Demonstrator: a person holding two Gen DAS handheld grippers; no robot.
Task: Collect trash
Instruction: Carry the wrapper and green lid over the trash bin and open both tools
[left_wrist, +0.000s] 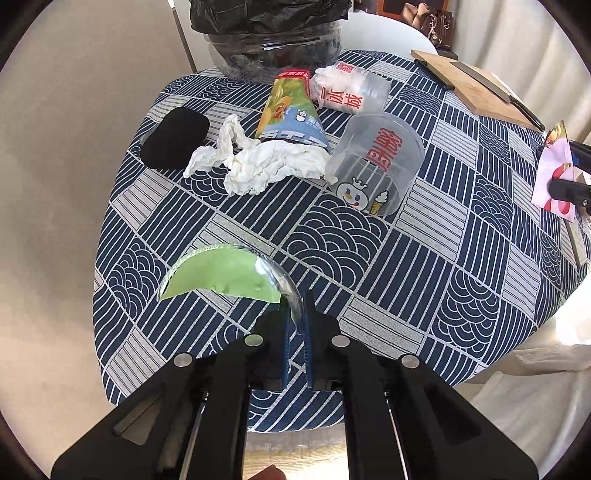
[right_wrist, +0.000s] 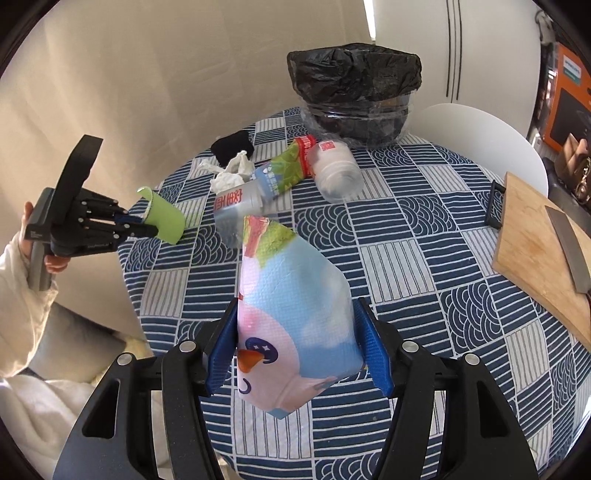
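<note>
Left gripper (left_wrist: 297, 325) clenched on the edge of a green lid (left_wrist: 225, 275), carried clear of the tablecloth (left_wrist: 406, 280) near its front-left edge. Right gripper (right_wrist: 295, 354) grasping a pastel snack bag (right_wrist: 291, 306), blue pads pressed to both sides. Bin with black liner (right_wrist: 354, 74) stands at the far side of the table, behind the remaining litter: crumpled tissue (left_wrist: 258, 162), clear cups (left_wrist: 376, 166), green packet (left_wrist: 288, 110).

Step in hand, by my reading: carry both pieces to the bin. Keep the lid's pinch firm; the bite looks shallow, though the fingers hide its depth. Pass above the cups, release only once over the liner's mouth
</note>
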